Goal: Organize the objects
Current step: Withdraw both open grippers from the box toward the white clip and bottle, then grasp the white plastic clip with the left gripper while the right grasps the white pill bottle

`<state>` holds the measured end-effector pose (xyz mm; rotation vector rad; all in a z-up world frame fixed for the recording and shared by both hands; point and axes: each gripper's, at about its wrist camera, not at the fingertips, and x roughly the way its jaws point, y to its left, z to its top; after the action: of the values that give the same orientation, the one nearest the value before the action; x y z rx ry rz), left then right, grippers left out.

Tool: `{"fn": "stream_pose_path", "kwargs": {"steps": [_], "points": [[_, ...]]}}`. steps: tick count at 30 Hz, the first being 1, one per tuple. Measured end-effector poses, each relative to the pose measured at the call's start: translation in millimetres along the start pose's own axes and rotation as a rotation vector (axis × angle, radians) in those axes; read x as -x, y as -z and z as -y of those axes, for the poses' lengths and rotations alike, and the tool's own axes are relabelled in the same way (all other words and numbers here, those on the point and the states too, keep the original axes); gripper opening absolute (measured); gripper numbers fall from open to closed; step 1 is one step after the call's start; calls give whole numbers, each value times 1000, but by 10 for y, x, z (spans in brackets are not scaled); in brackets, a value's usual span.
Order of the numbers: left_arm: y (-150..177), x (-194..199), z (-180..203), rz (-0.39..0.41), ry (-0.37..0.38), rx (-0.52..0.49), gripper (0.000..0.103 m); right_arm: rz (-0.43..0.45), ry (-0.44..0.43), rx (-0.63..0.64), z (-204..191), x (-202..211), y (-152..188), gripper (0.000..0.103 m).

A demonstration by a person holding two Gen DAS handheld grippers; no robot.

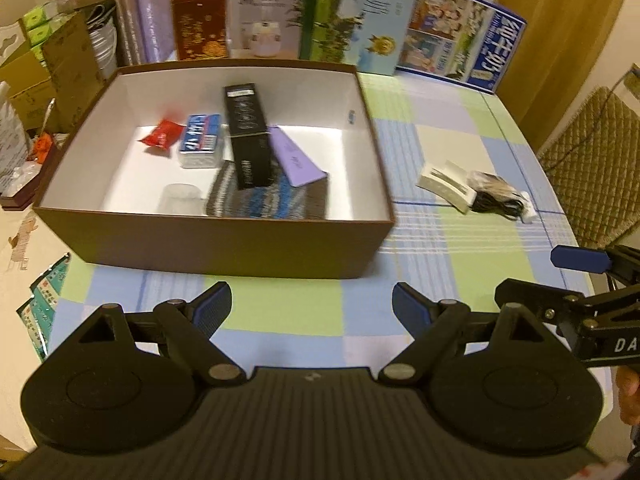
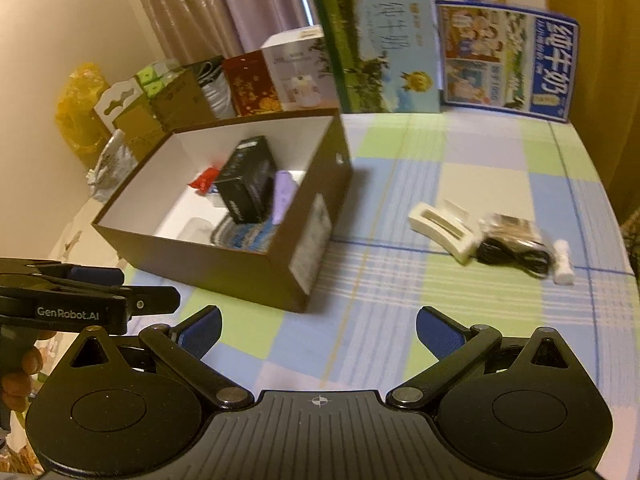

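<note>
Checked cloth covers the tabletop (image 2: 400, 184), where the brown box (image 1: 224, 240) already holds several items. Outside it remain a white holder (image 2: 440, 228) and what looks like a bagged black cable (image 2: 516, 248). Left tongs (image 1: 312, 308) and right tongs (image 2: 318, 332) hover spread, empty.

A desk (image 1: 440, 128) under a checked cloth (image 2: 460, 184) of pale green, blue and white fills the room's middle. Behind it hang mauve and beige curtains (image 1: 160, 0), drawn shut, against a cream wall (image 2: 48, 40). To the right stands a wooden panel (image 1: 560, 40), perhaps a door, and below it a chair (image 1: 592, 168) with a quilted tan cover. Tall printed cartons (image 2: 384, 48) line the desk's far edge. The light is warm, dim and yellowish.
</note>
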<state>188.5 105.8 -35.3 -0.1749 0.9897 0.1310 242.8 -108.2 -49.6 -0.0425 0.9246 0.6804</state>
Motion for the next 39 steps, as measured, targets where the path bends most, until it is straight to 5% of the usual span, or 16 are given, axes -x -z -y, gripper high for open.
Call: {"fn": "stream_pose_path", "kwargs": {"steps": [21, 28, 39], "points": [[-82, -559, 1316, -51, 129, -124, 85, 28, 209, -182, 1315, 350, 228, 101], [-290, -871, 1624, -19, 115, -120, 85, 67, 281, -209, 1756, 289, 161, 100], [-555, -1490, 1787, -21, 65, -74, 84, 107, 317, -162, 2208, -154, -37, 49]]}}
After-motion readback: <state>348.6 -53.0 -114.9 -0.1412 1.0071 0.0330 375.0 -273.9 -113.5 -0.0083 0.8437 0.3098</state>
